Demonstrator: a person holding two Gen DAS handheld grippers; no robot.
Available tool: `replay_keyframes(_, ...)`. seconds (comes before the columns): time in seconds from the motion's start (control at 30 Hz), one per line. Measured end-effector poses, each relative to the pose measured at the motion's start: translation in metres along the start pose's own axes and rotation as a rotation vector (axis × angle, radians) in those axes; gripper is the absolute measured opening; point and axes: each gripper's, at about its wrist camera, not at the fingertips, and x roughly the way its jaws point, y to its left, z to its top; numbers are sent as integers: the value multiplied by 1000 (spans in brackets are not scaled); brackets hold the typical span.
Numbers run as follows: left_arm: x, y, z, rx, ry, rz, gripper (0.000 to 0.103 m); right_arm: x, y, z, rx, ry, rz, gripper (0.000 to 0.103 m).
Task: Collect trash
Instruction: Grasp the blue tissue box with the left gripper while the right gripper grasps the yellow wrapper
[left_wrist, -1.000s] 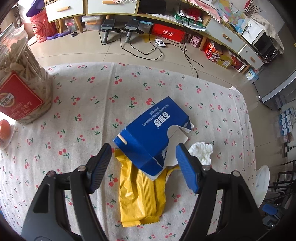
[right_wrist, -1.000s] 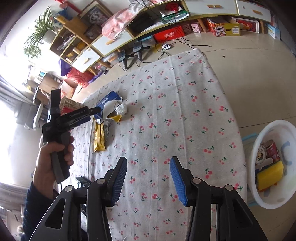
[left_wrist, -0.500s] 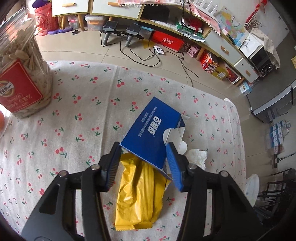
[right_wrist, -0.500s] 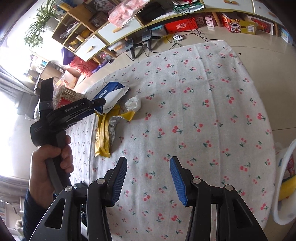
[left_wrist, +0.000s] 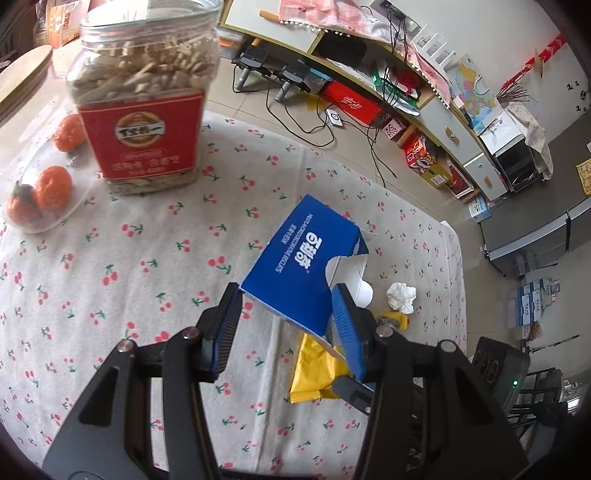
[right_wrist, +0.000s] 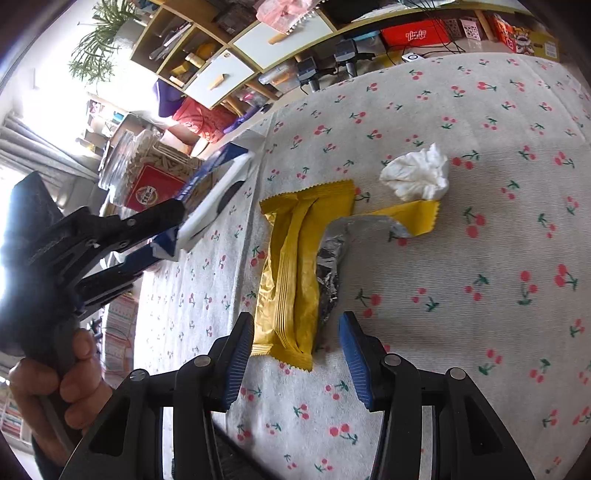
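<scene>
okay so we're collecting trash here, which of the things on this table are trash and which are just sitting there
Trash:
blue box, held in the left gripper
yellow wrapper, ahead of the open right gripper
crumpled tissue

Just sitting there:
jar
oranges
tablecloth

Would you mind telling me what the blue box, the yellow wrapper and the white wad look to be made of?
Blue box: thin printed cardboard, slightly glossy, with a torn white inner edge. Yellow wrapper: likely plastic film, shiny, with a crinkled silver lining and serrated ends. White wad: probably tissue paper, matte and softly crumpled.
</scene>
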Motion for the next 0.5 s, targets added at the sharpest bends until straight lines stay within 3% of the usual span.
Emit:
replay_keyframes(0.07, -6, 3, -1, -5, -10, -11, 52, 5, 8, -1, -34, -31, -29, 44)
replay_keyframes(0.1, -8, 4, -2, -10, -13, -18, 52, 6, 12, -1, -48, -35, -47, 24)
replay_keyframes(0.2, -11, 4, -5, -15, -15, -45, 52, 2, 15, -4, -49, -42, -29, 16)
replay_keyframes(0.23, -12, 2, -6, -12, -15, -51, 52, -4, 17, -6, -59, -53, -30, 9)
replay_keyframes(0.5, -11, -26, -13, 31, -10, -111, 52, -62, 16, -12, -56, -102, 1, 3)
